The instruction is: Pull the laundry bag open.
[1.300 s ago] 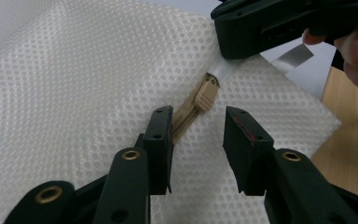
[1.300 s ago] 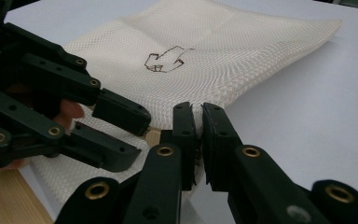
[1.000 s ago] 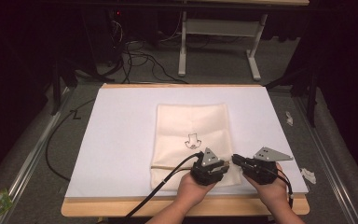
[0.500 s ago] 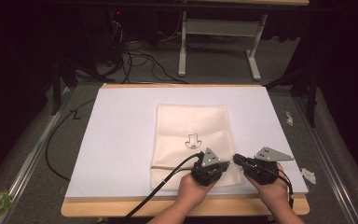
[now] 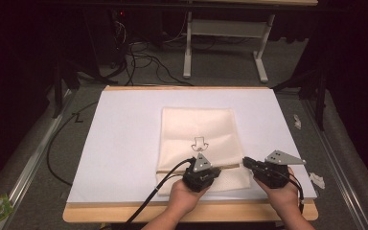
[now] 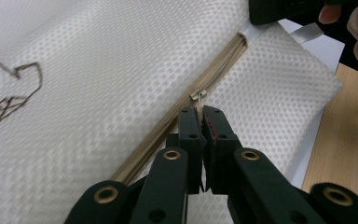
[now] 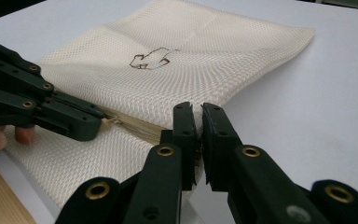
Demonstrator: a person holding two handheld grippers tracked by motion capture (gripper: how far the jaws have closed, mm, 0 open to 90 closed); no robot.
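Cream mesh bag (image 5: pixel 199 139) lay flat on the white sheet (image 5: pixel 124 143), near its front edge. Left gripper (image 6: pixel 201 119) was pinched on the zip pull (image 6: pixel 197 96); right gripper (image 7: pixel 196 120) was clamped on the bag's edge at the zip's end. Zip (image 6: pixel 168 126) looked shut along its visible length, so probably just starting: grips taken, pull along the zip yet to come.

Looking forward and down from high over the near edge onto the whole table (image 5: pixel 124 120). Riding low, both gripper views, close on the mesh bag (image 6: pixel 121 70), sharing its zipper (image 7: pixel 135 125) from opposite sides.
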